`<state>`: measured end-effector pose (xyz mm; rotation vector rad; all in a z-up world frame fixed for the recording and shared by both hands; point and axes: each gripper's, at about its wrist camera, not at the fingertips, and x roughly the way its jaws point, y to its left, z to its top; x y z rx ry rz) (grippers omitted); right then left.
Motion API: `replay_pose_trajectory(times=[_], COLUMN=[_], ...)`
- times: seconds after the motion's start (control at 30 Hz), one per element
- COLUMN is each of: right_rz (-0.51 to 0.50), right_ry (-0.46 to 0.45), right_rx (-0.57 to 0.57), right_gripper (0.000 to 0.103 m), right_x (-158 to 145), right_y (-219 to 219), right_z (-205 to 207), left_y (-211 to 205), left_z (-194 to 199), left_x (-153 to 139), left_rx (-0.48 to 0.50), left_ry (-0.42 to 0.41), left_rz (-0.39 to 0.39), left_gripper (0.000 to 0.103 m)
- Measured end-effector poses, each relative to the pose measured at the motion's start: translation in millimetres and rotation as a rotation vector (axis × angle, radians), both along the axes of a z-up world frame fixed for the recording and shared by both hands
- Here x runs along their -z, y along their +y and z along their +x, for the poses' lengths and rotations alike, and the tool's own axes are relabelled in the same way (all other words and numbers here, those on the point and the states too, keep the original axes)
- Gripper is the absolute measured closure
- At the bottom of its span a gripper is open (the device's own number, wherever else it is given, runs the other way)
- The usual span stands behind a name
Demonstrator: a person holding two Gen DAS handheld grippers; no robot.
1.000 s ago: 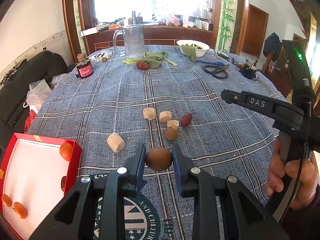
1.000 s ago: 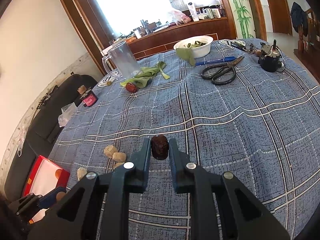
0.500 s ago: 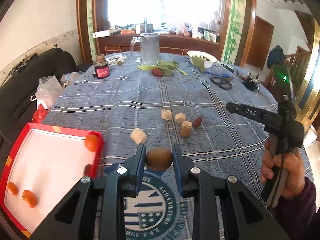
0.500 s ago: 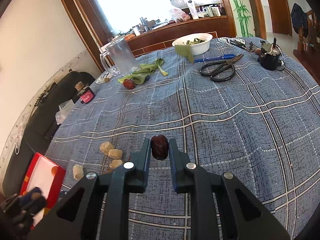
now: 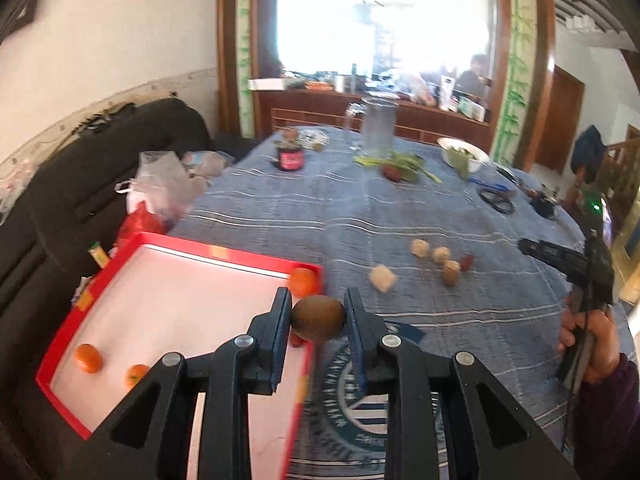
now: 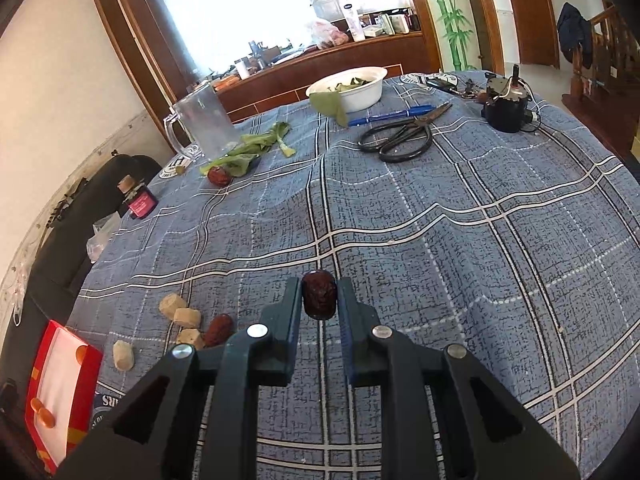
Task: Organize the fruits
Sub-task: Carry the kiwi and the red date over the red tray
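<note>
My left gripper (image 5: 318,314) is shut on a brown kiwi (image 5: 318,317), held in the air over the right edge of the red tray (image 5: 240,258). The tray's white floor holds several small oranges (image 5: 88,358). In the right wrist view my right gripper (image 6: 319,300) is shut on a dark red date (image 6: 319,295) above the blue checked tablecloth (image 6: 440,220). A second date (image 6: 219,329) lies among pale tan chunks (image 6: 187,317) to its left, and a third date (image 6: 219,176) lies by the green leaves.
A glass mug (image 6: 204,122), green leaves (image 6: 248,152), a white bowl (image 6: 348,88), black scissors (image 6: 400,140), a blue pen (image 6: 390,115) and a black device (image 6: 505,109) stand at the far side. A small red-labelled jar (image 5: 291,157) and a black sofa with plastic bags (image 5: 164,184) are on the left.
My left gripper carried the kiwi leftward and a little up, from over the cloth to over the tray's edge. The right gripper kept still with its date.
</note>
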<state>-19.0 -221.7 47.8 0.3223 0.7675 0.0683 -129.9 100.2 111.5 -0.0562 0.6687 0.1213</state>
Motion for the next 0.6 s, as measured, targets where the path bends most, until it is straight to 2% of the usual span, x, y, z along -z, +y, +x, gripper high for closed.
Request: replay_pose_trajectory(times=[0.37, 0.47, 0.6], right_rz=[0.045, 0.053, 0.071], right_ry=[0.004, -0.011, -0.036], right_rx=[0.024, 0.001, -0.085], right_gripper=[0.084, 0.084, 0.083], right_x=[2.3, -5.0, -14.4], right_y=[0.6, 15.2, 49.8], right_z=[-8.0, -16.8, -31.7], left_y=[28.0, 36.4, 49.5], left_z=[-11.1, -14.9, -19.8], left_x=[0.1, 1.1, 2.8], left_rx=[-0.057, -0.065, -0.084], left_ry=[-0.028, -0.028, -0.032], left_rz=[0.009, 0.006, -0.005], left_gripper=[0.077, 0.077, 0.077])
